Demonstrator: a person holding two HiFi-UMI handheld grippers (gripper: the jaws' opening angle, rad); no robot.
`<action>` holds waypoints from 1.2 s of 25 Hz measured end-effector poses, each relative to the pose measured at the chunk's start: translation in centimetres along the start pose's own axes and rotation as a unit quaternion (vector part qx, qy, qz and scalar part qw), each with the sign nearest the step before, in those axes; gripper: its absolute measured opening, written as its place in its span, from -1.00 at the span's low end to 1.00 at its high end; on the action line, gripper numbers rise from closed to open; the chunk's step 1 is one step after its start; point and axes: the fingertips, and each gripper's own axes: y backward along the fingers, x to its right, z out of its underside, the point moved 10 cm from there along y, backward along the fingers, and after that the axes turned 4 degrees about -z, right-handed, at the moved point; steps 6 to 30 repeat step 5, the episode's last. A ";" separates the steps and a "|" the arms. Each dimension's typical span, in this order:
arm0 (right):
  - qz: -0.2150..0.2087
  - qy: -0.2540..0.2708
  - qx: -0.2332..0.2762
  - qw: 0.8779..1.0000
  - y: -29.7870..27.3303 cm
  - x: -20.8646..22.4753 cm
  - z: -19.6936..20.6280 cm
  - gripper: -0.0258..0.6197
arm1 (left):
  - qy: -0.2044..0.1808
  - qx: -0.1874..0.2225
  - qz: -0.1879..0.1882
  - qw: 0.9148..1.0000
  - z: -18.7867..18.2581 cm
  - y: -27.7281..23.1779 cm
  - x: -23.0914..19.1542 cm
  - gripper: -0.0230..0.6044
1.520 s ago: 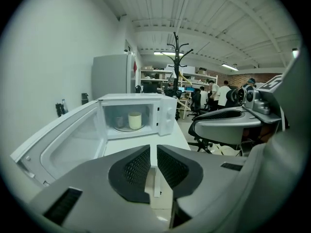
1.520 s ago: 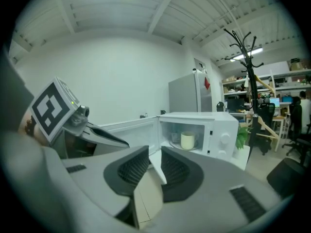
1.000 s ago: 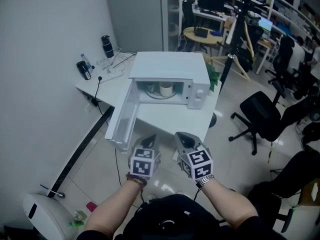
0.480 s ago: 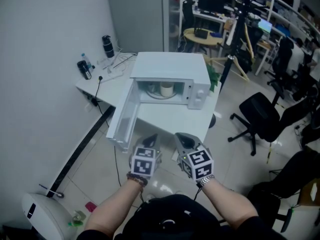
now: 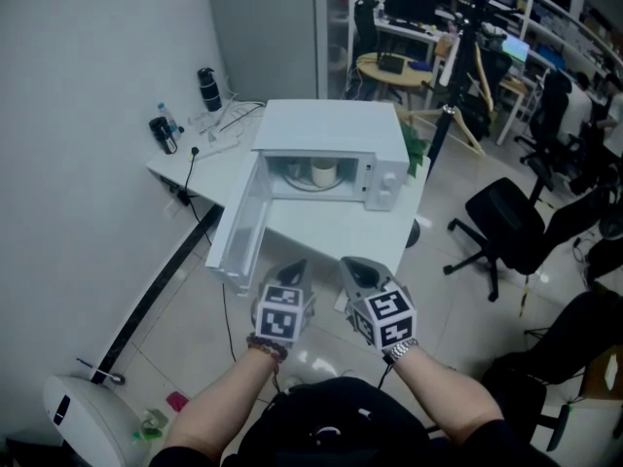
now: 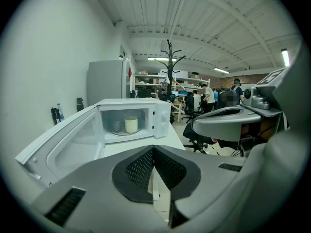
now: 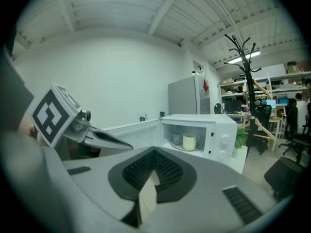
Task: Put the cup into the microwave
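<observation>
A cream cup (image 5: 324, 174) stands upright on the turntable inside the white microwave (image 5: 331, 126), whose door (image 5: 239, 224) hangs wide open to the left. The cup (image 6: 131, 124) also shows inside the oven in the left gripper view, and the cup (image 7: 189, 141) appears there in the right gripper view too. My left gripper (image 5: 294, 273) and right gripper (image 5: 355, 268) are side by side in front of the table, well short of the microwave. Both are shut with nothing between their jaws.
The microwave sits on a white table (image 5: 321, 224) against the wall. Dark bottles (image 5: 207, 89) and cables lie at its far left corner. A black office chair (image 5: 506, 224) stands to the right, a tripod (image 5: 453, 86) behind, and a white bin (image 5: 83, 416) on the floor at lower left.
</observation>
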 end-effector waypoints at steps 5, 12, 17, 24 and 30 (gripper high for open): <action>-0.002 -0.002 0.000 1.000 0.0 0.0 0.0 -0.88 | 0.000 -0.001 -0.002 1.000 0.0 0.0 0.0 -0.93; -0.002 -0.002 0.000 1.000 0.0 0.0 0.0 -0.88 | 0.000 -0.001 -0.002 1.000 0.0 0.0 0.0 -0.93; -0.002 -0.002 0.000 1.000 0.0 0.0 0.0 -0.88 | 0.000 -0.001 -0.002 1.000 0.0 0.0 0.0 -0.93; -0.002 -0.002 0.000 1.000 0.0 0.0 0.0 -0.88 | 0.000 -0.001 -0.002 1.000 0.0 0.0 0.0 -0.93; -0.002 -0.002 0.000 1.000 0.0 0.0 0.0 -0.88 | 0.000 -0.001 -0.002 1.000 0.0 0.0 0.0 -0.93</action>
